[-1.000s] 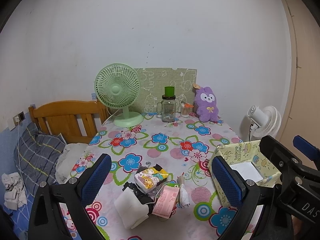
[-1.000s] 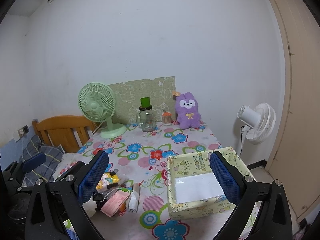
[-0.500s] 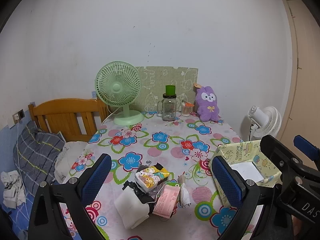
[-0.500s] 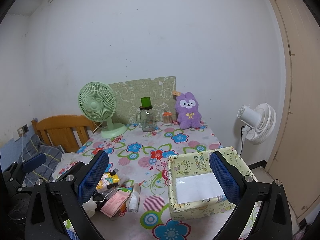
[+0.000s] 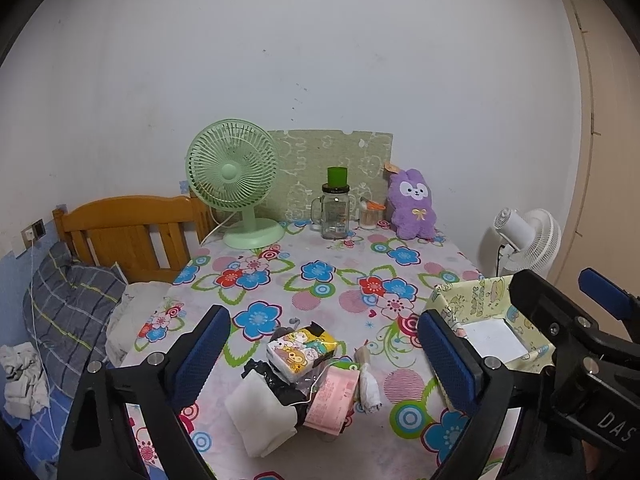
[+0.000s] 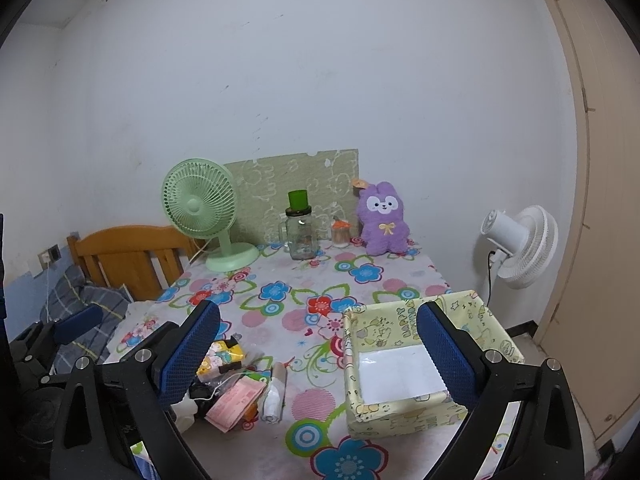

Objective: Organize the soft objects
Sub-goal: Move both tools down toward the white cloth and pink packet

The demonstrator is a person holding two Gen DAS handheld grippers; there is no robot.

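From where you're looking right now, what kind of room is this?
Most likely a small bedroom at home. A wooden bed headboard with a plaid pillow sits beside a table under a floral cloth, and a purple plush bunny and a green desk fan stand at the table's far end.

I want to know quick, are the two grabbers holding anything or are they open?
Left gripper: open, holding nothing, above the pile of soft packets.
Right gripper: open, holding nothing, near the yellow paper box.
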